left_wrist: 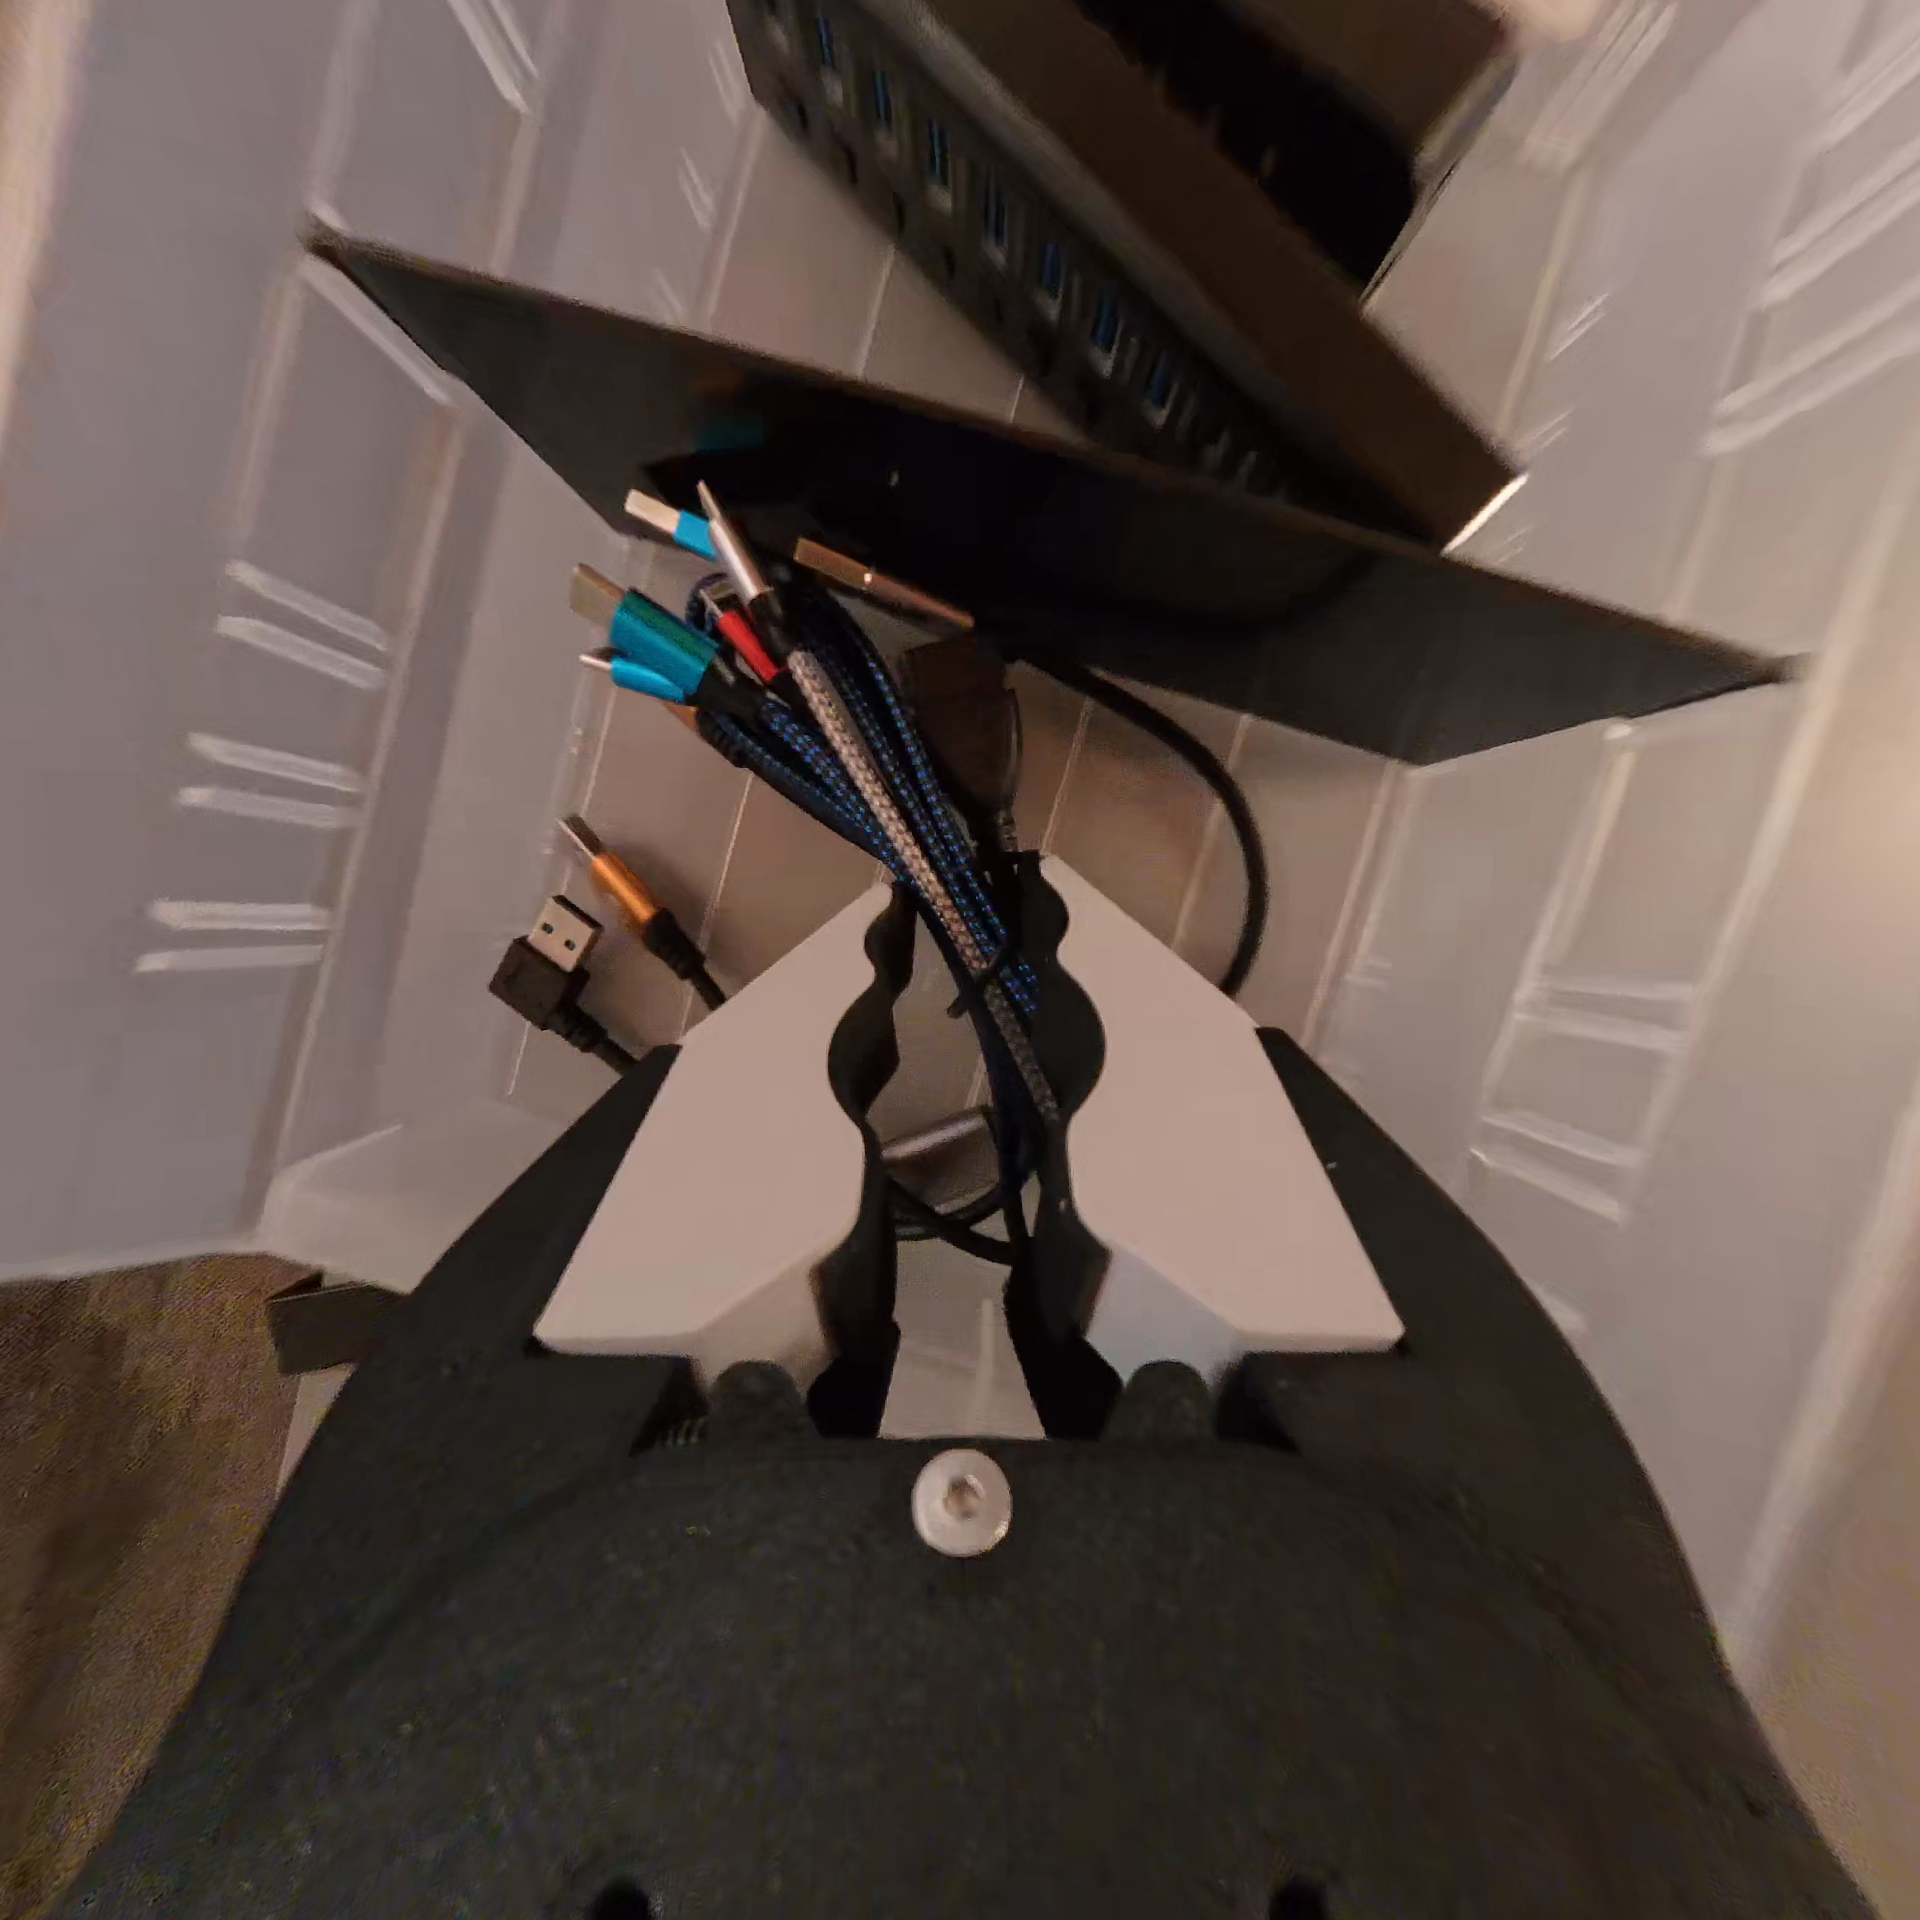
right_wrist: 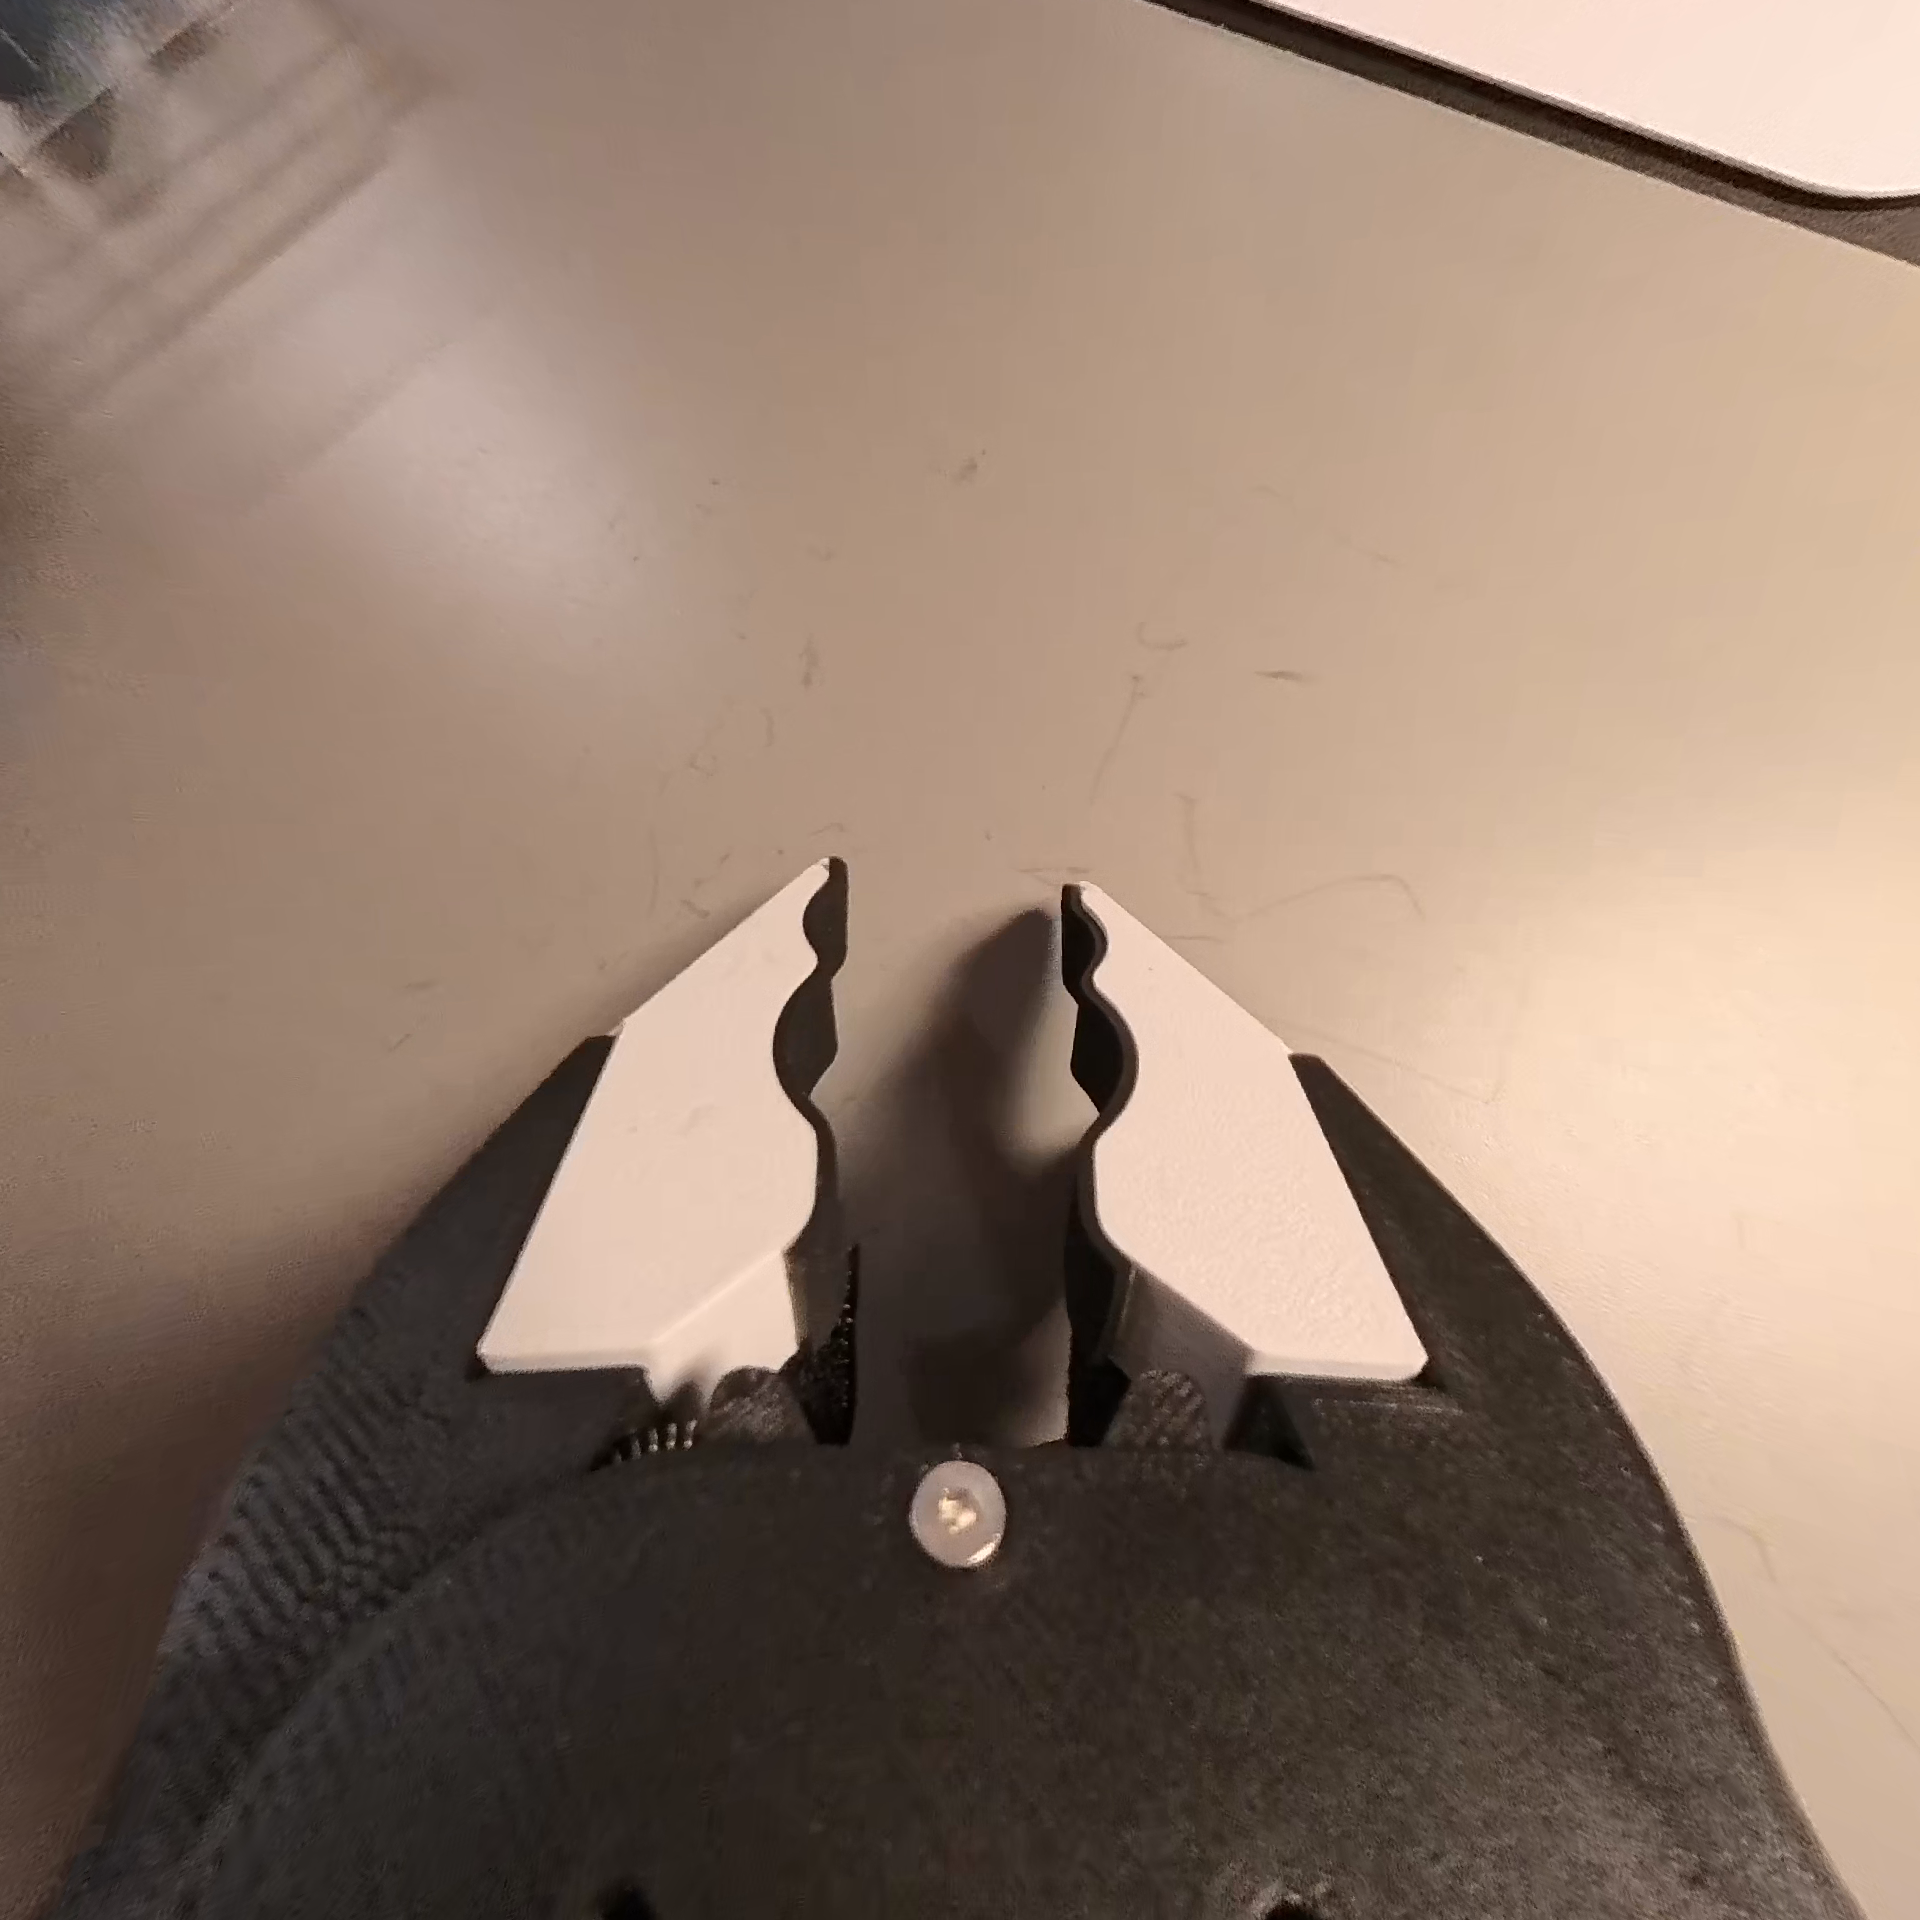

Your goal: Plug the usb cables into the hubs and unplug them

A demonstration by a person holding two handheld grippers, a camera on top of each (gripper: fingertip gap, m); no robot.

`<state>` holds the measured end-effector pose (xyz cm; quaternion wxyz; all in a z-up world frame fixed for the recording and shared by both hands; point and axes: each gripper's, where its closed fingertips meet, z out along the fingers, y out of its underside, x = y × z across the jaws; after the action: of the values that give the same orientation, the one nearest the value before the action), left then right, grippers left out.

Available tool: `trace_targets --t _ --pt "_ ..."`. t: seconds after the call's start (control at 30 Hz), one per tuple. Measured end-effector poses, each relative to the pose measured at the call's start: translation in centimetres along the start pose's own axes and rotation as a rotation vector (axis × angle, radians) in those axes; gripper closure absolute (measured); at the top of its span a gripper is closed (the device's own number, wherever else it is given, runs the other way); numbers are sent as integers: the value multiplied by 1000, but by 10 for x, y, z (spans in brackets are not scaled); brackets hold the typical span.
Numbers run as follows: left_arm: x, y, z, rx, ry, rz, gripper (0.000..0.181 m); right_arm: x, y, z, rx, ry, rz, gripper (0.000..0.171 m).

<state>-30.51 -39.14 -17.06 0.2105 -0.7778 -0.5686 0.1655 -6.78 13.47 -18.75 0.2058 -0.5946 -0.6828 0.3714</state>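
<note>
Left gripper (left_wrist: 966, 894): white fingers (left_wrist: 727, 1143) stood narrowly parted, closed around a bundle of braided usb cables (left_wrist: 935, 852) that ran up between them; its coloured plugs (left_wrist: 665, 644) fanned out beyond the tips. Two loose plugs (left_wrist: 582, 935), one orange and one black, lay to the left on the floor of a translucent plastic bin (left_wrist: 260, 623). Farther off, a flat black panel (left_wrist: 1039, 520) crossed the bin, and behind it a black hub (left_wrist: 1039, 239) with a row of blue ports lay tilted, blurred. Right gripper (right_wrist: 954, 878): fingers (right_wrist: 675, 1143) moderately apart and holding nothing, just above a bare beige tabletop (right_wrist: 935, 416); a white slab (right_wrist: 1662, 83) lay at the far corner
</note>
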Motion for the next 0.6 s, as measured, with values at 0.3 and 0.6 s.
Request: trace_targets --t 0.3,0.6 --pt "48 -68 -146 439 176 56 167 -1 0 0 2 -3 -9 129" --pt "263 -30 -185 413 540 478 167 1 -3 -2 28 7 3 129"
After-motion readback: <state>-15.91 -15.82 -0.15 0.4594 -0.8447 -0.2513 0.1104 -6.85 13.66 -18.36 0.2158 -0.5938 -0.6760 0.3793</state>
